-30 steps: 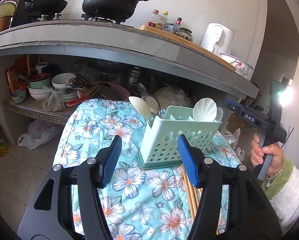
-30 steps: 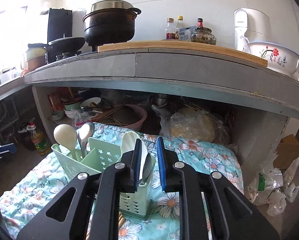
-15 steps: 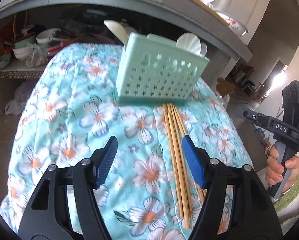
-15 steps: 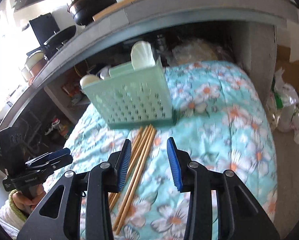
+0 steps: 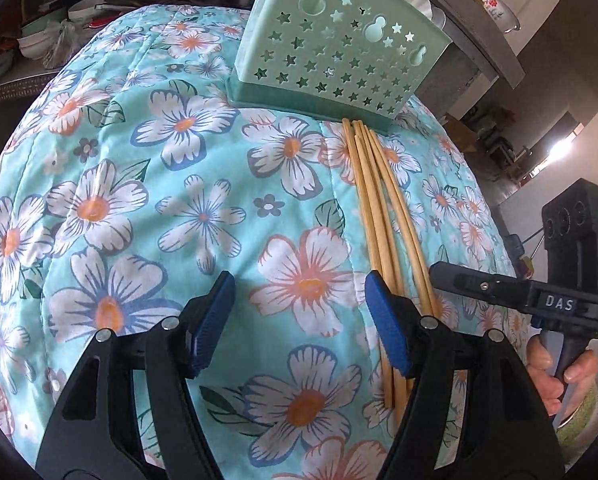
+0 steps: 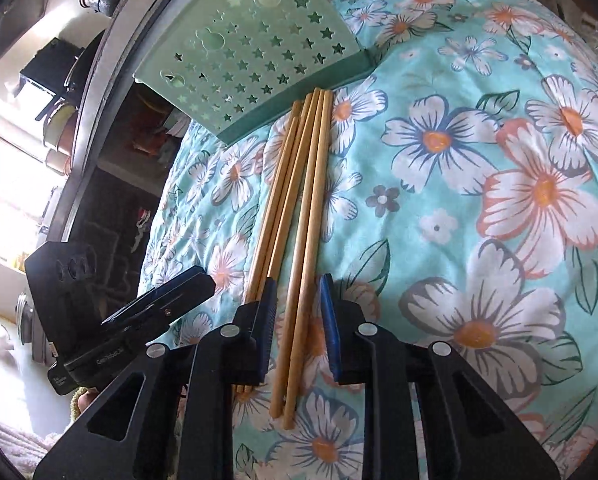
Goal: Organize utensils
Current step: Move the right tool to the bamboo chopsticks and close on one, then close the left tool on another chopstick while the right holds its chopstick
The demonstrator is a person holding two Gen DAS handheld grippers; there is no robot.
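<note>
Several wooden chopsticks [image 5: 383,208] lie in a bundle on the floral cloth, their far ends touching the base of a mint-green utensil caddy [image 5: 335,52] with star cut-outs. My left gripper [image 5: 299,312] is open over bare cloth, just left of the chopsticks. In the right wrist view my right gripper [image 6: 297,300] is open and low, its jaws either side of two chopsticks [image 6: 303,216]; the other chopsticks lie outside its left finger. The caddy [image 6: 251,60] stands beyond. The right gripper also shows in the left wrist view [image 5: 443,270].
The floral cloth [image 5: 139,184] covers a rounded surface that drops off at its edges. A grey counter edge [image 5: 483,52] overhangs behind the caddy, with bowls on a shelf [image 5: 47,36] below it at the left. The left gripper shows in the right wrist view [image 6: 203,280].
Both grippers have tilted down and dropped towards the cloth. The right gripper has closed in on the chopsticks until its jaws straddle two of them. The left stays open.
</note>
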